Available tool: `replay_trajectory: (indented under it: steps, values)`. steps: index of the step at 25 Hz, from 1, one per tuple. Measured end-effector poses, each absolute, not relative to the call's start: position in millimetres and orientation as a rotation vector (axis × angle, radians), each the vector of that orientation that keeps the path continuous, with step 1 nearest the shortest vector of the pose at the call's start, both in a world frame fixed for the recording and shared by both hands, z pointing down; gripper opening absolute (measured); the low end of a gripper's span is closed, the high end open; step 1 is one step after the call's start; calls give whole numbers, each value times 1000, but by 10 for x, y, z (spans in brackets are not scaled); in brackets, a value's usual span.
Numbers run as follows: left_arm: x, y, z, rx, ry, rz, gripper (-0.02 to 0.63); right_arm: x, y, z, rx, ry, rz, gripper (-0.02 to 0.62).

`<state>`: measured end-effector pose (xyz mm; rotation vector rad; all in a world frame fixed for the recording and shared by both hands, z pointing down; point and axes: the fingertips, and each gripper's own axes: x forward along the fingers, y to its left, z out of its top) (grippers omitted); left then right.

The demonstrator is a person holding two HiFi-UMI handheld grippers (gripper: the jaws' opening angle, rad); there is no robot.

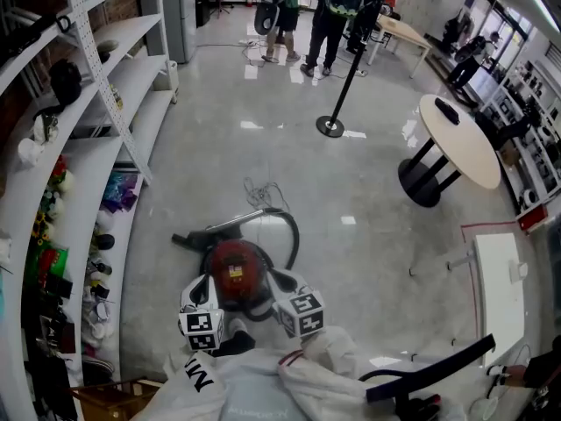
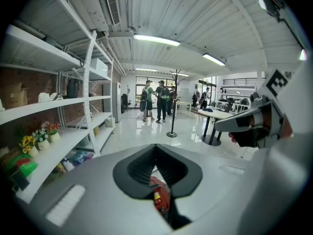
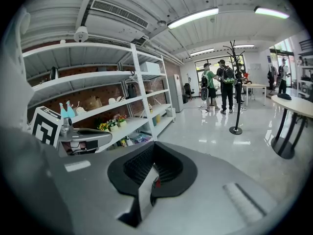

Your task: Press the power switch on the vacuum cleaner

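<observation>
Head view: red vacuum cleaner (image 1: pixel 238 270) on shiny floor (image 1: pixel 263 156), hose (image 1: pixel 287 228) curled behind, close between left hand-held gripper (image 1: pixel 200 295) and right hand-held gripper (image 1: pixel 287 286); shelves (image 1: pixel 131 68) left, round desk (image 1: pixel 465 147) right.
Left gripper view: jaws pressed together, holding nothing; vacuum cleaner glimpsed through slit.
Right gripper view: jaws likewise together, empty; flowers (image 3: pixel 110 123) on shelf.
</observation>
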<state>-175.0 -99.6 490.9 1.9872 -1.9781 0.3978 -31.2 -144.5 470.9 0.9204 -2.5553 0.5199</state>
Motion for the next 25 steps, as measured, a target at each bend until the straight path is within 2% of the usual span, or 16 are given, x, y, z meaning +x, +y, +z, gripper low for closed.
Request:
replay_trajectory:
  steps: [25]
  values:
    - [-550, 93, 4825, 2014, -2037, 444, 0, 851, -401, 4732, 901, -2631, 525, 0]
